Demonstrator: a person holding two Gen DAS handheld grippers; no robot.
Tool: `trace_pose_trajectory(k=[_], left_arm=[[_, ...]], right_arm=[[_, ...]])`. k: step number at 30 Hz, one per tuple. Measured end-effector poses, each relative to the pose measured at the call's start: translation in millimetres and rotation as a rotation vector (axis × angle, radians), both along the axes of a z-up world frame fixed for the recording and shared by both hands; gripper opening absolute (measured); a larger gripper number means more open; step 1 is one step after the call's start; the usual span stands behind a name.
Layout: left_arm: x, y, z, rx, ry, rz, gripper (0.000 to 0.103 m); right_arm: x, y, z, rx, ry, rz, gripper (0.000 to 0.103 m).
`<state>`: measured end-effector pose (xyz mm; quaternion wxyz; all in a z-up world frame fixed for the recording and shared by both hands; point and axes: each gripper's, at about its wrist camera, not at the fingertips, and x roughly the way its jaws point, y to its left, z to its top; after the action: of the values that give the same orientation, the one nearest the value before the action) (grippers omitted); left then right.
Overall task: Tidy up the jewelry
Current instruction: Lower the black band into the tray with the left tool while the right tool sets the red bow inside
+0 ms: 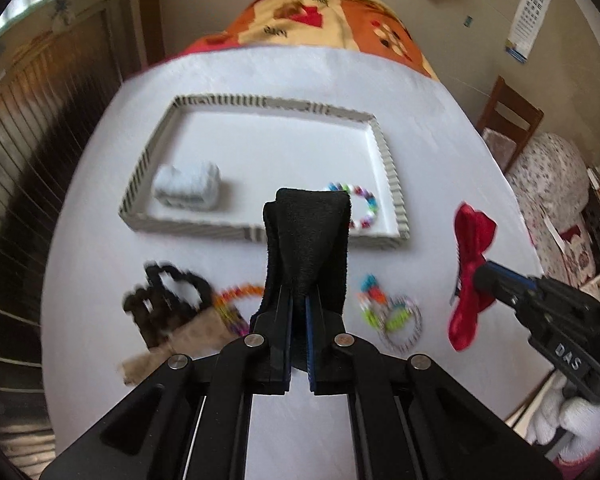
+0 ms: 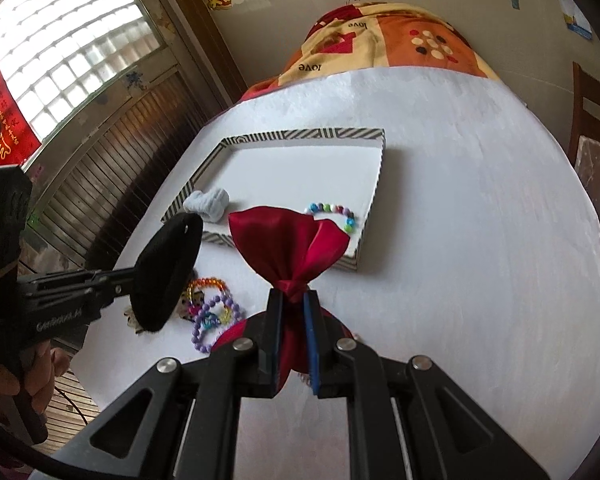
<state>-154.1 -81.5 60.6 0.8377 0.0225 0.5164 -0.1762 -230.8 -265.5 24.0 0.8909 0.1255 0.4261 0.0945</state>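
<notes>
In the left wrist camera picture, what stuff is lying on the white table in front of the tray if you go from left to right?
Black hair accessory → orange beaded bracelet → colorful bead pieces → red bow, which is pinched in the right hand-held gripper. The black pouch held in the left hand-held gripper is above the table, so it is left out.

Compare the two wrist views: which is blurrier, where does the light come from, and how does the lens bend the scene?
Left wrist view: motion-smeared, especially the black hair accessory and loose bracelets. Right wrist view: sharper; bright window at upper left blows out. Both: fisheye bows the white table and striped tray, with dark rounded corners.
</notes>
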Motion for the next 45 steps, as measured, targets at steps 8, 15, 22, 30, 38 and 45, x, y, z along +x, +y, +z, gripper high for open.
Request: trace_pose_trajectory(k=[8,15,22,30,38,45], left_arm=[[35.1,1.2,3.1,0.011,-0.022,0.036,0.000],[63.5,4.6,3.1,0.020,-0.025,0.067,0.000],[98.7,15.1,2.2,0.027,-0.019,0.108,0.000],[159.0,32.0,-5.7,0.041,0.007,0.171,0.000],[213.4,37.2,-35.0,0.083,0.051,0.205,0.000],[237.2,33.4,-66.5,0.115,0.100,0.199,0.000]], right_arm=[[26.8,-2.0,2.3,-0.014,0.008,0.009,0.011],[53.0,-5.0,0.5,-0.006,0.017,0.008,0.011],[85.8,-6.4,0.0,-0.002,0.028,0.009,0.011],[138.2,-6.1,-7.2,-0.006,0.061,0.006,0.011],[187.4,-9.0,-27.0,-0.004,0.104,-0.016,0.011],[219.3,-18.1,-52.4,-0.028,0.153,-0.041,0.011]])
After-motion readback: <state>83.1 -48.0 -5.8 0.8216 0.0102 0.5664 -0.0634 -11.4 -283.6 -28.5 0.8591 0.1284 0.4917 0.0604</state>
